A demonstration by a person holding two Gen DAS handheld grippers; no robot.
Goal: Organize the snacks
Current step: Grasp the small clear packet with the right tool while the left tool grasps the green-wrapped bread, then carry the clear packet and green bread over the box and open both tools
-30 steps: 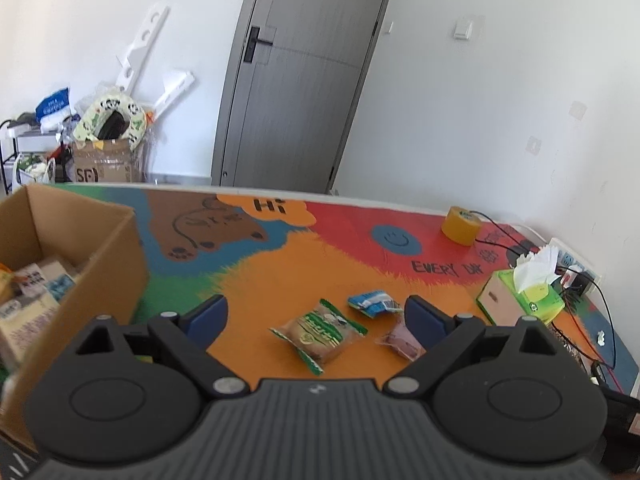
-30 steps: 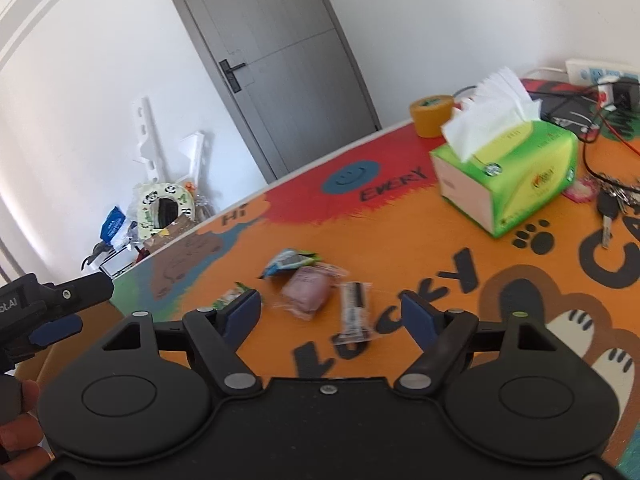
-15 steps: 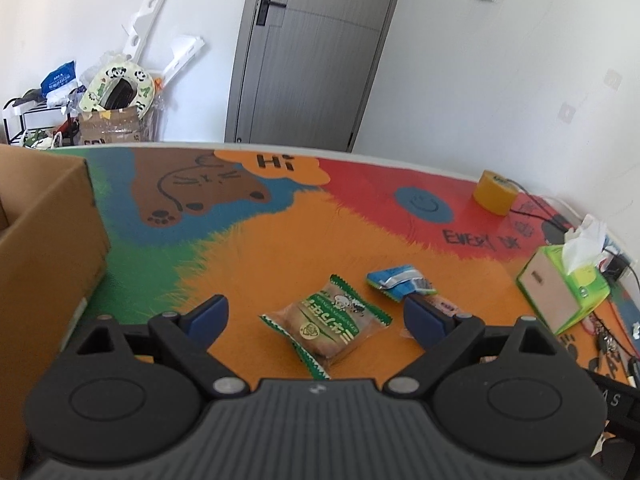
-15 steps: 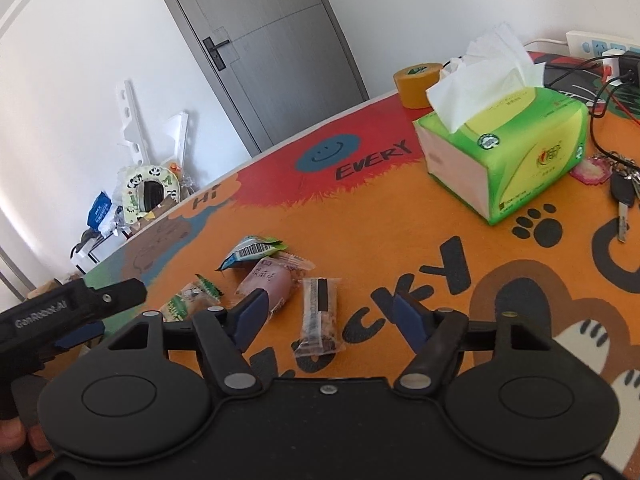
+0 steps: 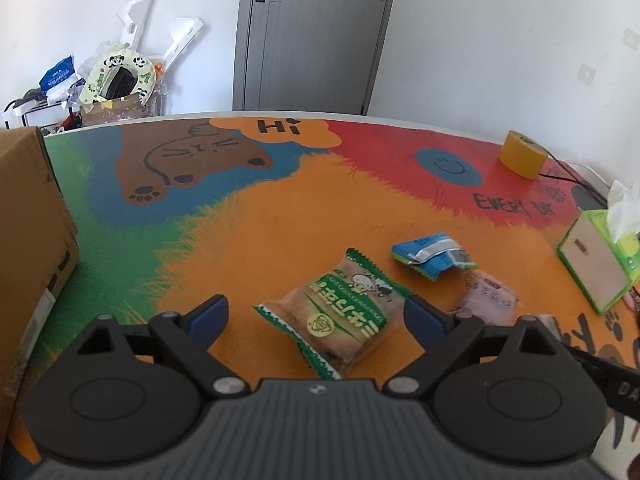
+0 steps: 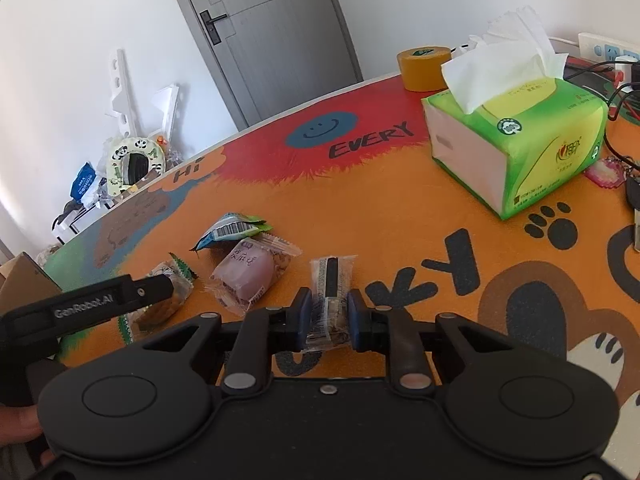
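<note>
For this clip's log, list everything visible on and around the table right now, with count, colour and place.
Green-and-clear biscuit packet: 1, between the left jaws, on the mat.
Blue-green crumpled foil wrapper: 1, beyond the biscuit packet.
Purple-filled clear pastry packet: 1, centre of the mat.
Clear snack bar packet with black stripe: 1, pinched by the right jaws.
Green tissue box: 1, right side.
Yellow tape roll: 1, far edge.
Brown cardboard box: 1, left edge.
Colourful cartoon table mat: 1, covers the table.
Keys with pink charm: right edge.
Grey door: 1, behind.
Left gripper: black, jaws wide.
Right gripper: black, jaws closed.
</note>
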